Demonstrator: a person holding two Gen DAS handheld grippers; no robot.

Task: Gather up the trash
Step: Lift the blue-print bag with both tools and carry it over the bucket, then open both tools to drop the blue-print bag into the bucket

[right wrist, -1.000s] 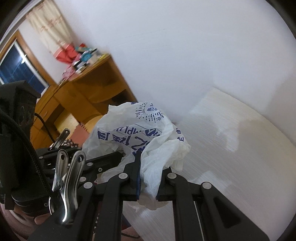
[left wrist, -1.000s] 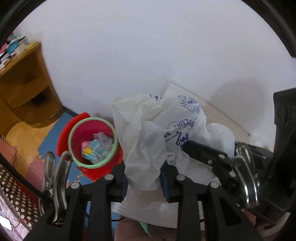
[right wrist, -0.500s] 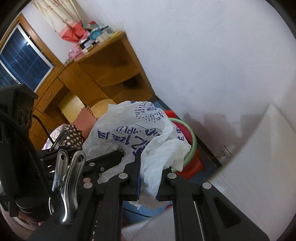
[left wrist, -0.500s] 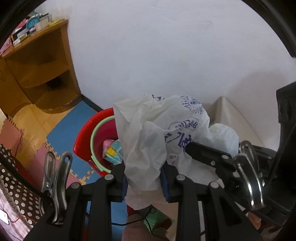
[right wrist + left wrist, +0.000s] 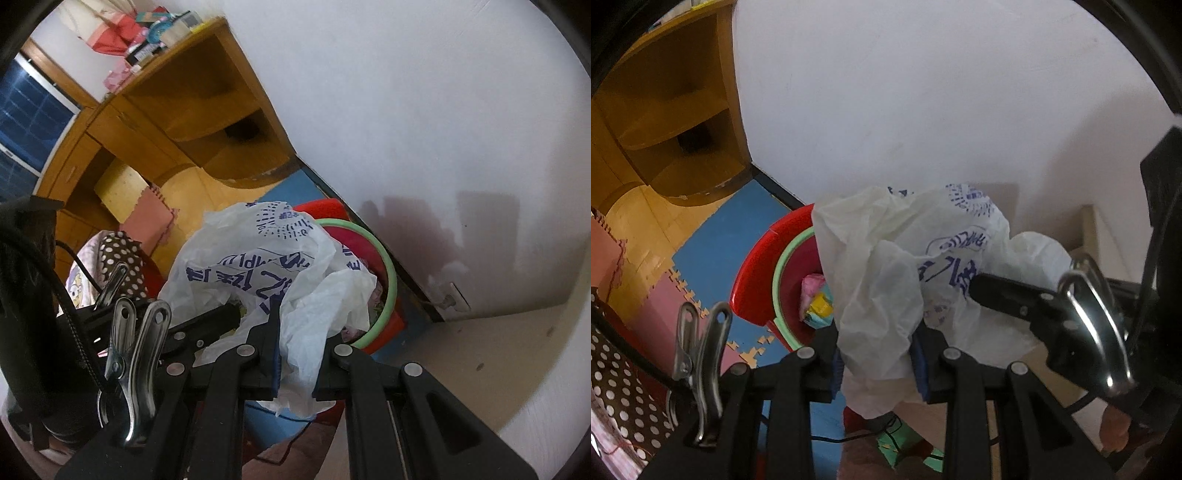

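A crumpled white plastic bag (image 5: 886, 280) with blue print hangs between both grippers. My left gripper (image 5: 879, 365) is shut on one bunch of it, and my right gripper (image 5: 295, 362) is shut on another part of the same bag (image 5: 266, 273). Below and behind the bag stands a red bin (image 5: 757, 273) with a green rim (image 5: 388, 291), with colourful wrappers (image 5: 816, 306) inside. The bag covers much of the bin's mouth in both views. The right gripper's black fingers (image 5: 1008, 295) also show at the right of the left wrist view.
A wooden corner shelf unit (image 5: 676, 122) stands against the white wall (image 5: 923, 92). Blue and pink foam mats (image 5: 713, 243) cover the floor. A polka-dot fabric (image 5: 122, 258) lies left. The pale table edge (image 5: 517, 350) sits at the right, with a cable and green item (image 5: 905, 443) below.
Both grippers moved off the table and down toward the floor with the bag. The red bin has come closer and now sits partly under the bag.
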